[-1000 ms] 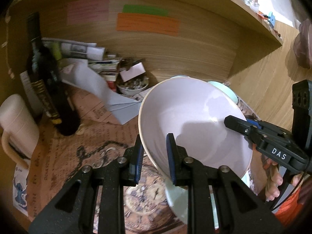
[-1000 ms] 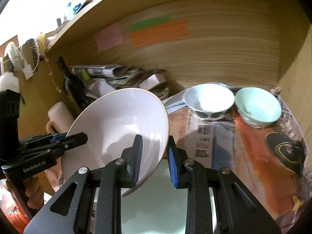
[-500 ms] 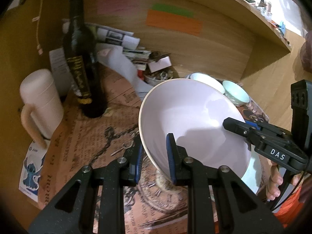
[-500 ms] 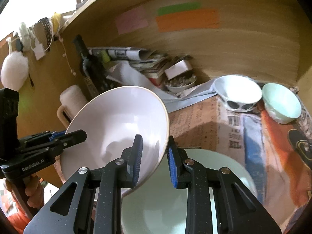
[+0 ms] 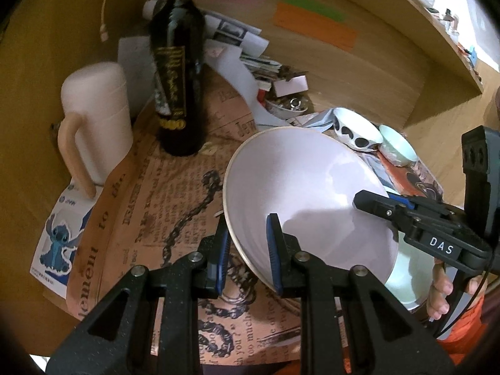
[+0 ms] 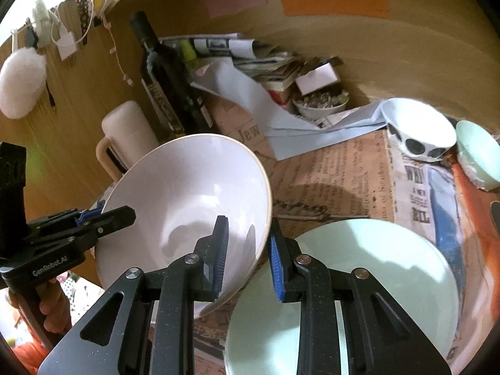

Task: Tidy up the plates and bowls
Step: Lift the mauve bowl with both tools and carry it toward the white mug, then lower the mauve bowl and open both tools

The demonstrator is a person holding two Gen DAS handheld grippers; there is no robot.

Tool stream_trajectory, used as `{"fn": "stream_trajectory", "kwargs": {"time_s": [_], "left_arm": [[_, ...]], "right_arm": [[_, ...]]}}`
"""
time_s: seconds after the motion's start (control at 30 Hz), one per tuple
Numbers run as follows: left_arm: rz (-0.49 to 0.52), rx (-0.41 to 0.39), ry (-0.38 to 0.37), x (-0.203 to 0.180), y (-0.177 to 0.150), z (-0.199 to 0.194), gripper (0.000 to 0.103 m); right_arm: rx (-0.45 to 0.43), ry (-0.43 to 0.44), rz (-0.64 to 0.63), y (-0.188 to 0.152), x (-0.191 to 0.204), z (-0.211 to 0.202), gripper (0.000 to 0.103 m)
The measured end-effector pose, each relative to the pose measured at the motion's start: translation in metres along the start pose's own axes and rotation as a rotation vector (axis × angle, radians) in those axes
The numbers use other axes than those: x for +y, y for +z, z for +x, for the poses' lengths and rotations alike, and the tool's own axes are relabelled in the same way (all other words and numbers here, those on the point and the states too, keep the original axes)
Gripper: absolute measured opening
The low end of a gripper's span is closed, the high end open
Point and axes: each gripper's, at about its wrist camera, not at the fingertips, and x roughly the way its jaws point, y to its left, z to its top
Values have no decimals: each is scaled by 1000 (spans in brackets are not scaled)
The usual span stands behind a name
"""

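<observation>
carrying the big white bowl (image 5: 306,193) between them, the left tool (image 5: 247,247) and the right tool (image 6: 247,253) each pinch its rim from opposite sides, jaws nearly pressed together on the thin wall. over the last second the pair has swung it leftward and a little lower: the dark bottle (image 5: 175,62) and the cream mug (image 5: 97,118) now loom close in the left view, and the pale green plate (image 6: 368,281) has slid out from under the bowl to its right. that suggests the bowl is being taken off the plate to a spot of its own on the left. the table (image 5: 131,225) is papered in old newsprint, with a panda-patterned bowl (image 6: 418,131) and a small green bowl (image 6: 478,153) far right, papers heaped against the wooden back wall.
</observation>
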Motion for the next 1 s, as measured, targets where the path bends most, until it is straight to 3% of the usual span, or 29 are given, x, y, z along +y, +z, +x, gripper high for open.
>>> {"fn": "stream_trajectory", "kwargs": {"time_s": [0.5, 1.0], "left_arm": [[-53, 56, 0, 22, -18, 8, 22], [-39, 53, 21, 19, -17, 12, 22]], "right_arm": [[93, -9, -24, -9, 13, 26, 22], [97, -26, -53, -9, 16, 29, 25]]}}
